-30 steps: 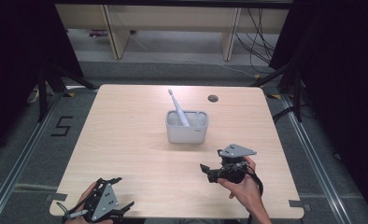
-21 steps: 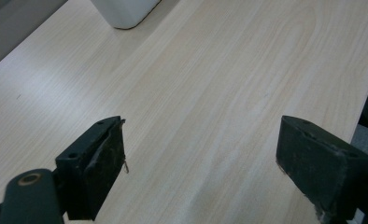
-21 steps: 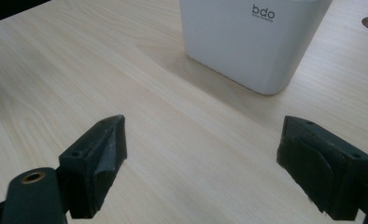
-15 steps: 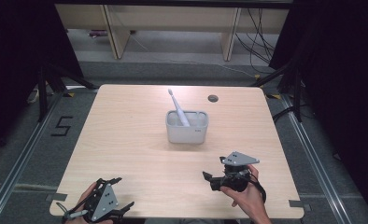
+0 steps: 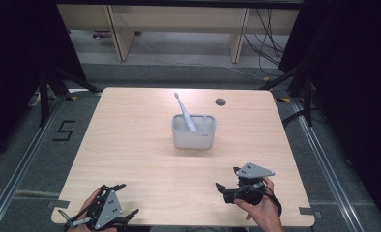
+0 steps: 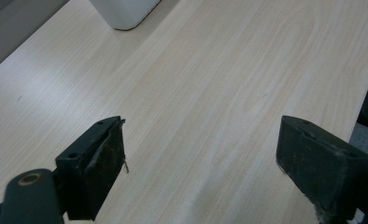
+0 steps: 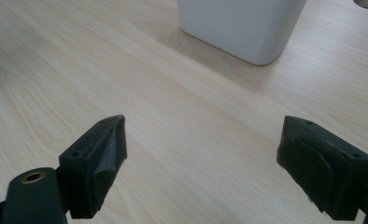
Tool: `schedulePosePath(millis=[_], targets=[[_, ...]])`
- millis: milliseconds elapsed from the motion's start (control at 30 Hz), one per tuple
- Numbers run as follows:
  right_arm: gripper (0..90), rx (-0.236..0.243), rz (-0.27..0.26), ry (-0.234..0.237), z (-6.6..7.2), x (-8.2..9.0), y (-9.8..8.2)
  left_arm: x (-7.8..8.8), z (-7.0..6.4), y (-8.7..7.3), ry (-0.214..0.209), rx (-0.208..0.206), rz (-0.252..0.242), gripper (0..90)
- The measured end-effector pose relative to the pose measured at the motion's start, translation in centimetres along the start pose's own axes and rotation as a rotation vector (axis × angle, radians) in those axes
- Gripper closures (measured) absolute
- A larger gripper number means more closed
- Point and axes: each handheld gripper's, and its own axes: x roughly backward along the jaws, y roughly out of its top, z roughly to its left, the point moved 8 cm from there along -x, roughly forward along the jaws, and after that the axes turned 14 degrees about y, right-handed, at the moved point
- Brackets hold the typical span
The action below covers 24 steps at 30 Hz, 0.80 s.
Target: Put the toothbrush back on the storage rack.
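Both claws sit at the near edge of the surface (image 5: pixel 140 140), likely parked. Right claw (image 5: pixel 227 186) gapes wide, empty, touching nothing. Left claw (image 5: pixel 123 217) the same, wide apart and empty. White holder (image 5: pixel 193 137) stands well ahead of both, a toothbrush (image 5: pixel 183 110) leaning inside it.

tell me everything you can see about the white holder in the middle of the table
The holder is a small whitish box with rounded corners, smooth like plastic or ceramic, open on top and split into compartments. It stands upright near the middle of the wooden table. A pale toothbrush stands in it, leaning toward the far left with its head up. Both grippers are well away from it, so nothing else touches it.
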Motion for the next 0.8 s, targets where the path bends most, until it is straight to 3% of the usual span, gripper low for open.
schedulePosePath(millis=[33,100,233,267,300,333,533,567,633,767,800], targets=[[16.4,-0.016,-0.002,0.001,0.1,0.1,-0.1,-0.1,-0.1,0.1,0.002,0.014,-0.007,15.0],[16.4,-0.022,0.004,0.001,0.1,0.2,-0.4,0.0,-0.1,0.0,-0.003,0.004,-0.002,15.0],[16.4,-0.007,0.009,-0.004,0.0,0.4,-0.9,0.0,-0.1,0.1,-0.002,0.015,-0.007,15.0],[16.4,-0.035,0.011,-0.002,0.2,0.4,-1.1,0.0,-0.1,0.1,-0.002,0.015,-0.007,15.0],[16.4,-0.013,0.007,0.005,0.0,0.4,-1.1,0.0,-0.1,0.1,-0.001,0.011,-0.007,15.0],[16.4,-0.031,0.011,-0.001,0.1,0.5,-1.3,0.0,-0.1,0.1,0.003,0.01,-0.009,15.0],[16.4,-0.031,0.013,0.0,0.3,0.9,-1.9,0.0,-0.2,0.1,0.003,0.019,-0.013,15.0],[16.4,-0.013,0.012,-0.006,0.2,0.9,-1.9,0.0,-0.1,0.1,0.002,0.018,-0.012,15.0],[16.4,-0.043,0.017,-0.002,0.4,1.0,-2.3,0.0,-0.1,0.1,0.003,0.019,-0.013,15.0],[16.4,-0.024,0.016,-0.003,0.4,1.2,-2.7,0.0,-0.2,0.1,-0.003,0.014,-0.003,15.0],[16.4,-0.04,0.022,-0.002,0.6,1.3,-2.8,0.0,-0.2,0.1,0.002,0.018,-0.014,15.0]])
